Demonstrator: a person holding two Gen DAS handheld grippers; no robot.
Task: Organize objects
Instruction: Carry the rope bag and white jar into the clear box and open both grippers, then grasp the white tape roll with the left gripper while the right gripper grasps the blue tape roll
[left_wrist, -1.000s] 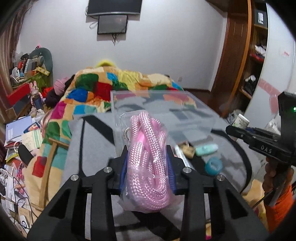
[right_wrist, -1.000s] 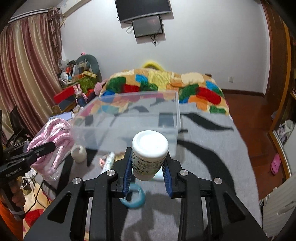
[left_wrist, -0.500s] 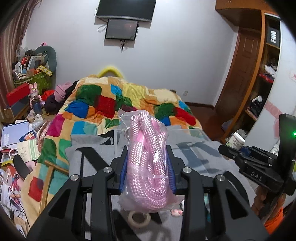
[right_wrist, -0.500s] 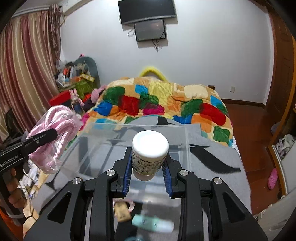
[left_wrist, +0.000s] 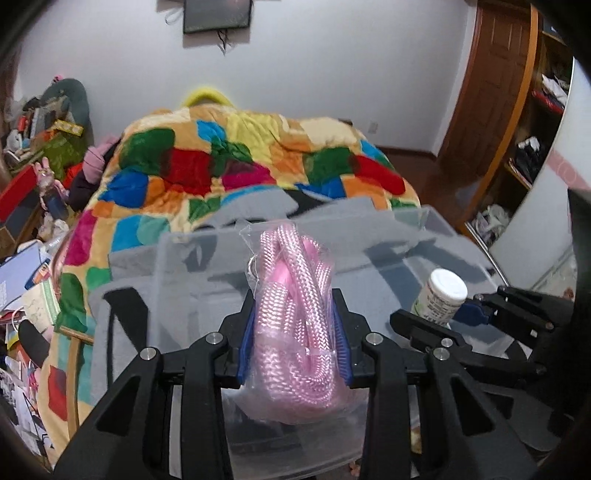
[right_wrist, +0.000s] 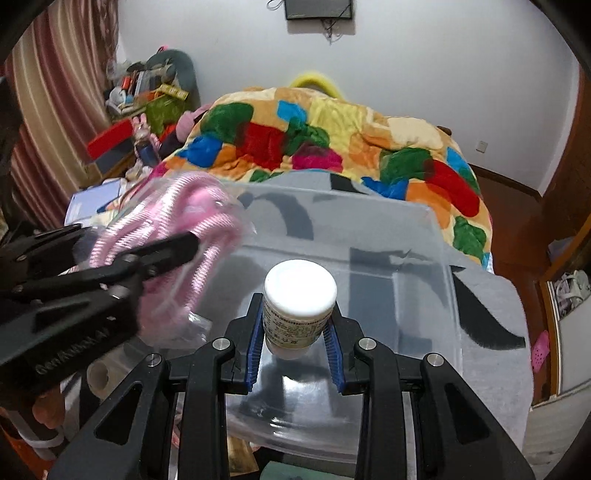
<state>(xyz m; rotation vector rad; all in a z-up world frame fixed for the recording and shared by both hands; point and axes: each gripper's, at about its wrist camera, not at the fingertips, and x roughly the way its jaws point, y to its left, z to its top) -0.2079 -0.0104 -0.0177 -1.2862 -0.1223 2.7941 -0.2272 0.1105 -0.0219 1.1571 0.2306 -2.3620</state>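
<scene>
From the left wrist camera, the left gripper (left_wrist: 293, 341) is clamped on a bagged pink rope (left_wrist: 295, 314), held over the clear plastic bin (left_wrist: 184, 280) on the grey blanket (left_wrist: 122, 266). From the right wrist camera, the right gripper (right_wrist: 295, 343) squeezes a white-capped jar (right_wrist: 299, 306) above the same bin (right_wrist: 424, 258), with the rope (right_wrist: 177, 236) just to its left.

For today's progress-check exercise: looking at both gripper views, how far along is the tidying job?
Nothing looks finished: the clear plastic bin appears empty. In hand: the left gripper clamps the bagged pink rope and the right gripper clamps the white-capped bottle, both held over the bin. Left: releasing both, plus small items partly visible beside the bin.
</scene>
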